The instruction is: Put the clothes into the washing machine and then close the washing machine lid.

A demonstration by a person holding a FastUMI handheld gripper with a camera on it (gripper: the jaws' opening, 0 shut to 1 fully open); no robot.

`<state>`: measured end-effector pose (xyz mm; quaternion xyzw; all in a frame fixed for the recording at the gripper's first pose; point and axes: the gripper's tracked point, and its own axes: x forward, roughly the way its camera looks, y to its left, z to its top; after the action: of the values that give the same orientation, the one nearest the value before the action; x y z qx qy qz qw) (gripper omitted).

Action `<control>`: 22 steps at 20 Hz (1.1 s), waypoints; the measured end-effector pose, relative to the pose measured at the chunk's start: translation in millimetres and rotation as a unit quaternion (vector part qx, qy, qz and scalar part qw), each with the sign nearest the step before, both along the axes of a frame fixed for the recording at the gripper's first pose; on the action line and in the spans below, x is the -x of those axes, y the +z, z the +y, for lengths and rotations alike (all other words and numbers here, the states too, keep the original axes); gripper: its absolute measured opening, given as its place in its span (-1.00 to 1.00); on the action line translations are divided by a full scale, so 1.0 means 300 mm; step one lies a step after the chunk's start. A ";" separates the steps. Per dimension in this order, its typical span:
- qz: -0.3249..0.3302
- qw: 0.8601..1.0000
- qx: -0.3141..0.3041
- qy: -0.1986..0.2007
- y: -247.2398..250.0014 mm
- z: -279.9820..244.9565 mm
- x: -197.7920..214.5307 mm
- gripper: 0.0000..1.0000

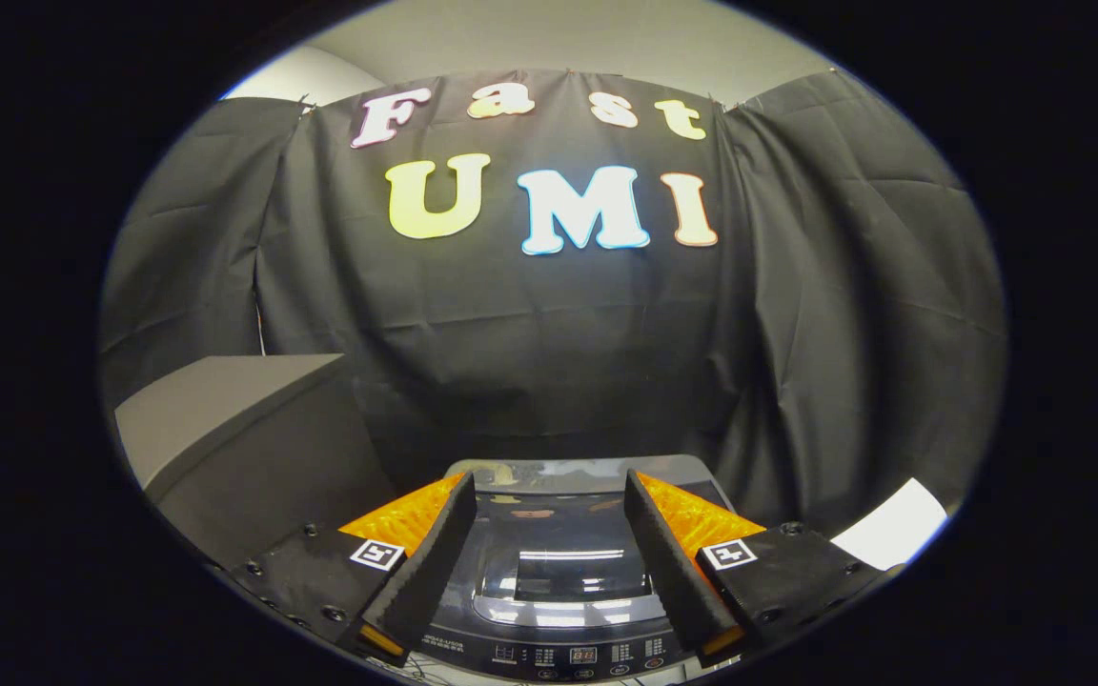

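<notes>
The washing machine (pixel 559 610) stands below and just ahead of my fingers, seen from above. Its dark glossy lid (pixel 559 534) lies flat and down, reflecting ceiling lights. A control panel (pixel 573 655) with a small lit display runs along the machine's near edge. My gripper (pixel 549 491) hovers above the lid, open, with a wide gap and nothing between the fingers (pixel 435 553). No clothes are visible.
A grey-topped dark box or table (pixel 234 419) stands to the left of the machine. A white object (pixel 892 524) lies low on the right. Black cloth (pixel 559 362) hangs close behind the machine.
</notes>
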<state>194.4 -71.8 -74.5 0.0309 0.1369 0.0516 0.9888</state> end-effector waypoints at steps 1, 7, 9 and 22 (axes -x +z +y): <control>-0.008 1.000 0.000 -0.001 0.033 -0.001 0.017 0.95; -0.047 0.999 -0.002 -0.006 0.213 0.003 0.128 0.95; -0.059 0.998 -0.005 -0.010 0.262 0.001 0.174 0.95; -0.113 0.993 -0.027 -0.024 0.487 -0.015 0.523 0.95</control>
<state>37.7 -76.3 71.6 0.0549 0.0222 0.0348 0.9976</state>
